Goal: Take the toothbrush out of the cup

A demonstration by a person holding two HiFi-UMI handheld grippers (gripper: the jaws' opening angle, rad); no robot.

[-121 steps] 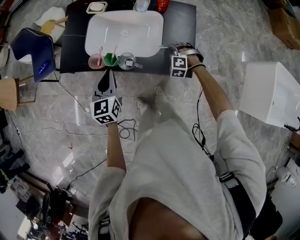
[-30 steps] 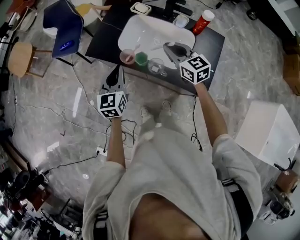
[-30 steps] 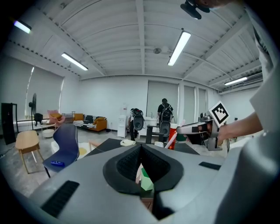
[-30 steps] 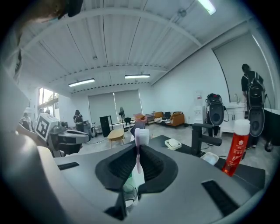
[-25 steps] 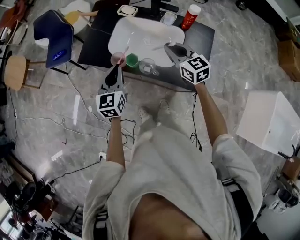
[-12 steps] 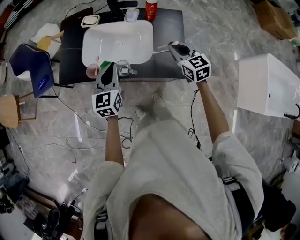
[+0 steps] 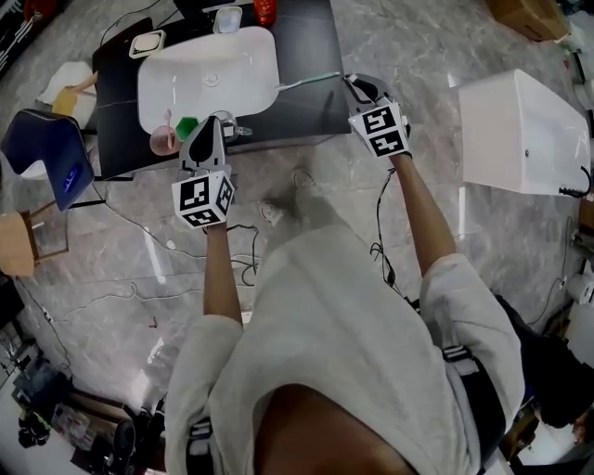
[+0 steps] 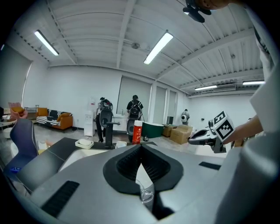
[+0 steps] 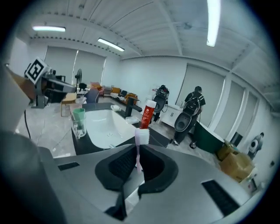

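My right gripper (image 7: 351, 81) is shut on a pale toothbrush (image 7: 311, 80), which sticks out level to the left over the black table's right part, near the sink's rim. In the right gripper view the brush head (image 9: 141, 135) stands up from between the jaws. My left gripper (image 7: 213, 122) hovers at the table's front edge, shut with nothing in it, and covers part of the clear glass cup (image 7: 236, 127). The same glass cup (image 8: 146, 194) shows through the narrow slit below the left jaws. A green cup (image 7: 188, 127) and a pink cup (image 7: 164, 140) stand left of it.
A white sink (image 7: 209, 79) is set in the black table (image 7: 316, 46). A red bottle (image 7: 265, 11), a small clear tub (image 7: 227, 19) and a soap dish (image 7: 147, 43) stand behind it. A blue chair (image 7: 51, 158) is at the left, a white box (image 7: 520, 130) at the right. Cables (image 7: 241, 260) lie on the floor.
The head view has swung, so the table sits further left and higher in the picture. My left gripper has come up to the cups. The right gripper still holds the toothbrush.
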